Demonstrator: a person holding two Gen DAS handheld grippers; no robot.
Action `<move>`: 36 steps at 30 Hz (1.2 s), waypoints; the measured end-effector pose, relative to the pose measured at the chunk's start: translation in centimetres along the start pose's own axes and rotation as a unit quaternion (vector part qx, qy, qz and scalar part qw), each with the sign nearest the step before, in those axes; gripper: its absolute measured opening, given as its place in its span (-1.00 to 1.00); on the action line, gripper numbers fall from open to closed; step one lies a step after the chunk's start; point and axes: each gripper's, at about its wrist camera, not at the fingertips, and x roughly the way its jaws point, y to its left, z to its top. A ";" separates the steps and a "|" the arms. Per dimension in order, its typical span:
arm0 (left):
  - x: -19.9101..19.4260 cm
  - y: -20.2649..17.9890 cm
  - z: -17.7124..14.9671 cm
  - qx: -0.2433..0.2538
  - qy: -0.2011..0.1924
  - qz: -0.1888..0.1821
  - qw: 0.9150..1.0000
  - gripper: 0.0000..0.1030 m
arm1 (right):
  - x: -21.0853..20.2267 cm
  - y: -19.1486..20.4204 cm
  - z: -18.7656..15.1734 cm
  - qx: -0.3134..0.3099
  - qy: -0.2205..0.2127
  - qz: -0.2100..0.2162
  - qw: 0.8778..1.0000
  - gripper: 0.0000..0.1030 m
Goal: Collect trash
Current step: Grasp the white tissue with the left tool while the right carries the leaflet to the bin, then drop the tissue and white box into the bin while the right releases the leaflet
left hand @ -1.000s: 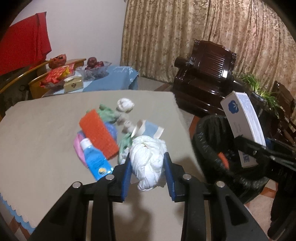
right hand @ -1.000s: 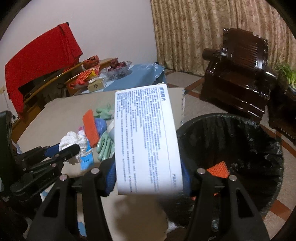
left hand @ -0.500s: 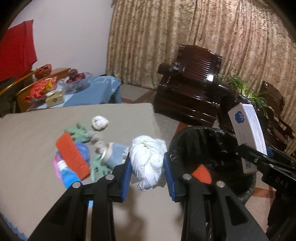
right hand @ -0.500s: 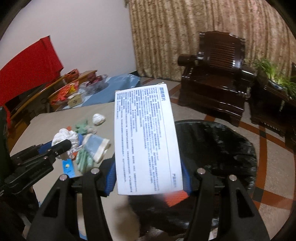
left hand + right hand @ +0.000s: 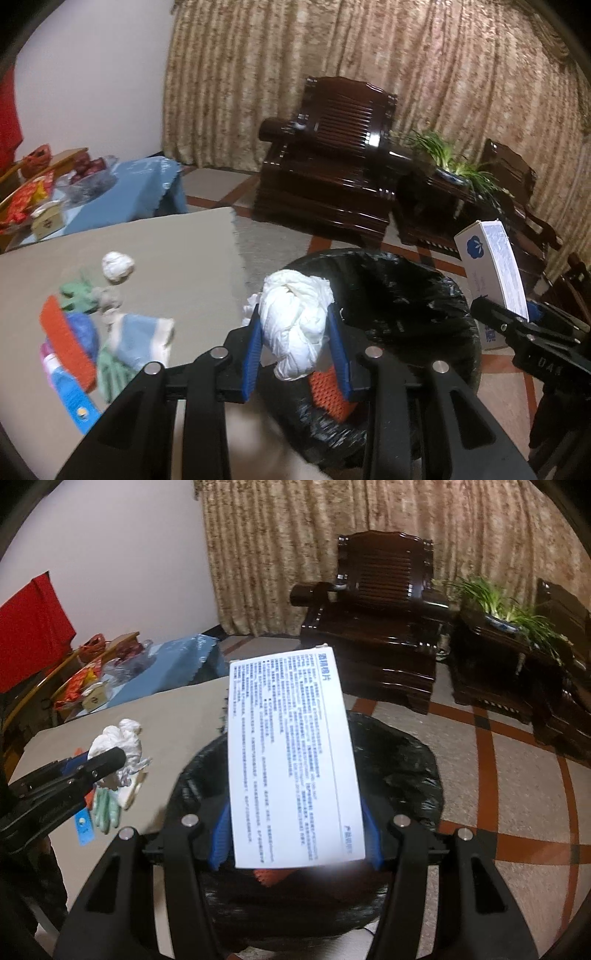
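Trash held: one wad [image 5: 293,321], one box [image 5: 291,760].

My left wrist camera looks down along its jaws, close above the bin [image 5: 406,295]. My right camera faces likewise. Both share the bin [image 5: 406,760], table [image 5: 166,251] and armchair [image 5: 332,173].

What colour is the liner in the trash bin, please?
Black liner, clearest in the right wrist view.
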 end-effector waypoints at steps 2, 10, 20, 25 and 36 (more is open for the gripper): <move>0.9 -1.0 0.2 0.007 0.004 -0.005 1.000 -0.35 | 0.3 -0.7 -0.2 0.004 0.002 -0.007 1.000 0.06; 3.6 -3.6 0.8 0.018 0.022 -0.055 0.998 0.05 | 1.9 -2.7 -0.6 0.021 0.009 -0.038 0.999 0.49; 0.7 -1.1 0.4 0.005 -0.006 -0.027 1.000 0.87 | 1.1 -3.3 -1.2 0.042 -0.007 -0.041 0.998 0.81; -1.8 1.7 -0.5 -0.003 -0.017 0.016 1.000 0.88 | 1.0 -1.9 -0.7 0.042 -0.005 -0.032 0.999 0.84; -6.5 10.9 -4.7 -0.039 -0.021 0.139 0.989 0.88 | 2.8 5.1 -0.1 -0.007 0.012 0.020 1.000 0.85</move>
